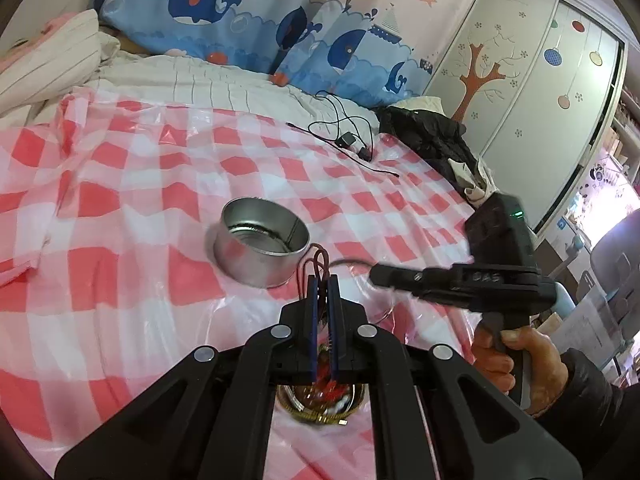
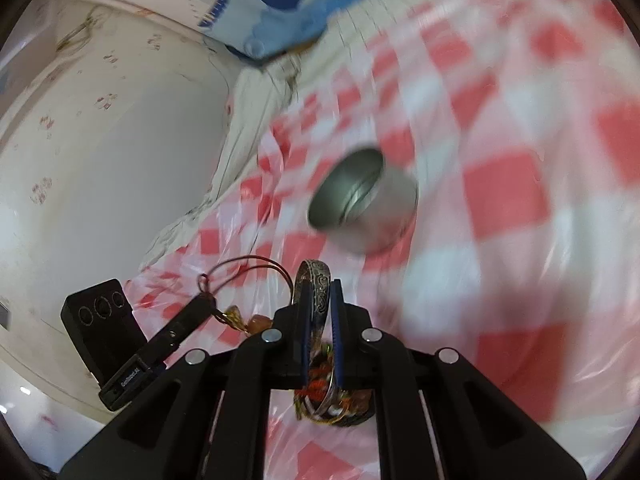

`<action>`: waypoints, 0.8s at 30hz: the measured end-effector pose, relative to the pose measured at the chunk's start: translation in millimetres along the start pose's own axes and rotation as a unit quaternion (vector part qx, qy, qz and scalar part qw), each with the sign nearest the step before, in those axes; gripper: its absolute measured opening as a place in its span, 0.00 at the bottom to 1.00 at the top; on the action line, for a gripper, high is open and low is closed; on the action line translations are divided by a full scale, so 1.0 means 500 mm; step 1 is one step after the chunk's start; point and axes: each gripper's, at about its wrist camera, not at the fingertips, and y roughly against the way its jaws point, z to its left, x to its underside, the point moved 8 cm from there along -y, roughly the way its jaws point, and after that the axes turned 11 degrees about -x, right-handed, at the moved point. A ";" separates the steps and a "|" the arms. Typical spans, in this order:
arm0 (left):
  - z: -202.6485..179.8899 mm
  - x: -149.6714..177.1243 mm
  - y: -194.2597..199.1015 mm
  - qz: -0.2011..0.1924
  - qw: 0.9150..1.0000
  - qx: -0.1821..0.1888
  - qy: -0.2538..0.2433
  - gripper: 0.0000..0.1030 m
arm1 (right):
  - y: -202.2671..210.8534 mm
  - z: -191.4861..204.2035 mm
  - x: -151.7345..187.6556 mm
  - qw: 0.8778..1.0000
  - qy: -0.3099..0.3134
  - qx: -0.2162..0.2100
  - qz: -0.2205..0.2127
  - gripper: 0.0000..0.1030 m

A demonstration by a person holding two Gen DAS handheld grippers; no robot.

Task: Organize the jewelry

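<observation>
Above the checked cloth (image 1: 120,208), the left gripper (image 1: 323,280) pinches a red cord (image 1: 318,260); the right gripper (image 2: 319,286) clamps an engraved bangle (image 2: 320,280).

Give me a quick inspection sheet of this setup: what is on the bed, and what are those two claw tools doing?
Surface: red-and-white checked plastic sheet spread over a bed.
Job's things: empty round metal tin; jewelry pile below the grippers.
Clutter: dark garment at the bed's far edge.
Grippers: left gripper shut on red cord loops; right gripper shut on an engraved metal bangle.
Cables: black cable with small plugs, beyond the tin.
Surroundings: whale-print curtain; wardrobe doors with tree decals.
</observation>
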 end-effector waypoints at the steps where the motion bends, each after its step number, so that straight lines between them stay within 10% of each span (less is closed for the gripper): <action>1: -0.004 -0.012 -0.008 -0.002 1.000 0.002 0.000 0.04 | 0.004 0.008 -0.012 1.000 0.011 0.006 -0.007 0.09; 15: 0.004 -0.127 -0.149 0.001 1.000 -0.003 0.009 0.04 | -0.085 -0.010 -0.138 0.991 0.094 0.088 -0.034 0.09; 18: 0.039 -0.119 -0.206 0.035 0.998 -0.061 0.000 0.05 | -0.146 -0.044 -0.143 0.989 0.091 0.119 -0.002 0.11; 21: 0.057 -0.107 -0.207 0.046 0.995 -0.090 -0.008 0.11 | -0.171 -0.064 -0.142 0.983 0.100 0.155 0.010 0.43; 24: 0.064 -0.095 -0.183 0.045 0.994 -0.099 -0.017 0.23 | -0.148 -0.046 -0.135 0.980 0.115 0.160 -0.007 0.44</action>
